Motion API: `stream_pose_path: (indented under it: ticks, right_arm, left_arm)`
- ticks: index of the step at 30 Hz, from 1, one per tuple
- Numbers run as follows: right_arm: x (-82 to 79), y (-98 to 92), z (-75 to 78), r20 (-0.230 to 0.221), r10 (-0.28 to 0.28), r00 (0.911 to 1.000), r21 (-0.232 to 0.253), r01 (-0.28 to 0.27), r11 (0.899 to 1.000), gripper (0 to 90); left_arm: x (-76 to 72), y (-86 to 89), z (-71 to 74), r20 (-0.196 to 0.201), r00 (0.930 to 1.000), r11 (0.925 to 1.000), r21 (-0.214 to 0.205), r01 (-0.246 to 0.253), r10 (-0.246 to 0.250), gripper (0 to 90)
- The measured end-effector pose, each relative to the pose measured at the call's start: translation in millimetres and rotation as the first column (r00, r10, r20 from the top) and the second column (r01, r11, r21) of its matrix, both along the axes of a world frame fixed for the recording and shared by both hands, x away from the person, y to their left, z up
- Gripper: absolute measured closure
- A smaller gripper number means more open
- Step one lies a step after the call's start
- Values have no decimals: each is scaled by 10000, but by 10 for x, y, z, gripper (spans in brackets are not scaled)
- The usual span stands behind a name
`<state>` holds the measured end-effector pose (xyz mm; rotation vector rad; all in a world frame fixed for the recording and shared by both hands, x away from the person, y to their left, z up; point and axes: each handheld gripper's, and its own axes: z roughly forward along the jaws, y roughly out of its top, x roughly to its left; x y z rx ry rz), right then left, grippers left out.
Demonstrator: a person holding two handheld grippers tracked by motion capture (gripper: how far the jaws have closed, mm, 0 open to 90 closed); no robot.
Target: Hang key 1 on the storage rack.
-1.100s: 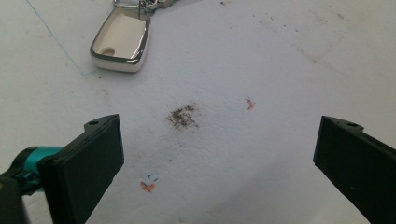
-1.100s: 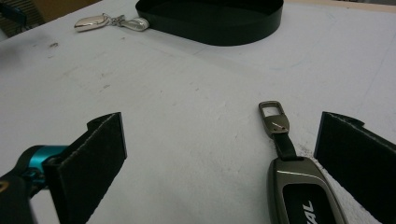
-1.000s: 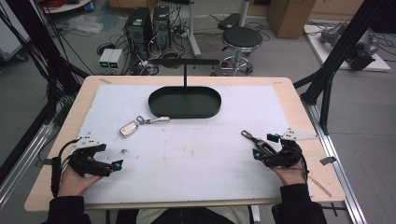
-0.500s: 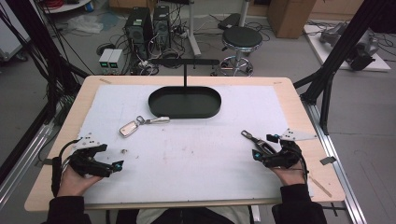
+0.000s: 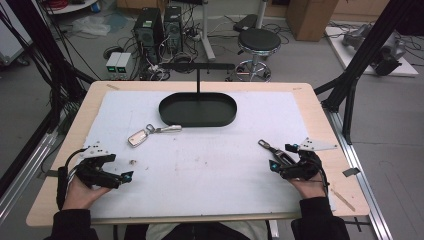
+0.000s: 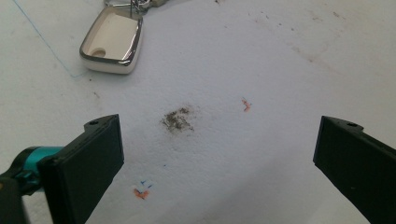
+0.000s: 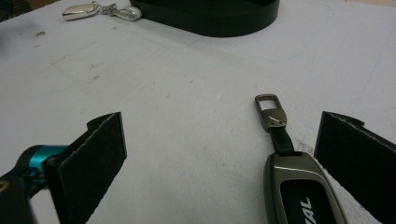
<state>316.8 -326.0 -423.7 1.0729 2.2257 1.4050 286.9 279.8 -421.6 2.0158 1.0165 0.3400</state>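
Note:
A white key fob (image 5: 137,138) with a chrome rim lies left of centre on the white mat, its ring and metal tag (image 5: 168,129) pointing at the black oval tray (image 5: 197,111). The white fob (image 6: 112,44) sits ahead of my left gripper (image 6: 217,154), which is open over bare mat. At the right, a dark grey key fob (image 7: 299,191) with a strap and clasp (image 7: 270,112) lies between the jaws of my open right gripper (image 7: 219,158), close to the right jaw, not clamped. In the high view the left gripper (image 5: 116,169) and right gripper (image 5: 283,156) rest near the front edge.
The tray carries an upright T-shaped post (image 5: 198,75) at its back rim. A dirt smudge (image 6: 177,120) marks the mat before the left gripper. The wooden table edge (image 5: 320,120) frames the mat. Computers, cables and a stool (image 5: 259,42) stand on the floor beyond.

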Motion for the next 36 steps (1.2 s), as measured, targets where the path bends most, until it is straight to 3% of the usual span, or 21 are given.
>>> stream_pose_path:
  ticks: [7,12,23,26,36]
  right_arm:
    - [0,21,-12,-55,22,10000,-101,-22,9999,15]
    - [-9,16,-11,-57,-15,10000,-40,15,10000,15]
    - [-13,6,-12,-63,-60,10000,-67,59,10000,15]
    - [-14,6,-10,-20,-106,9999,-95,106,9999,15]
    - [-16,9,-11,-6,-140,9999,-175,140,9997,14]
  left_arm:
    - [30,-34,73,177,9998,9999,-112,107,-105,21]
    - [85,-71,106,183,9997,9998,55,181,-182,21]
    - [232,-74,62,-192,9997,9998,-85,154,-155,21]
    - [316,-127,-7,-466,9985,9991,288,301,-287,21]
    - [455,-220,135,-138,9983,9968,549,580,-574,21]
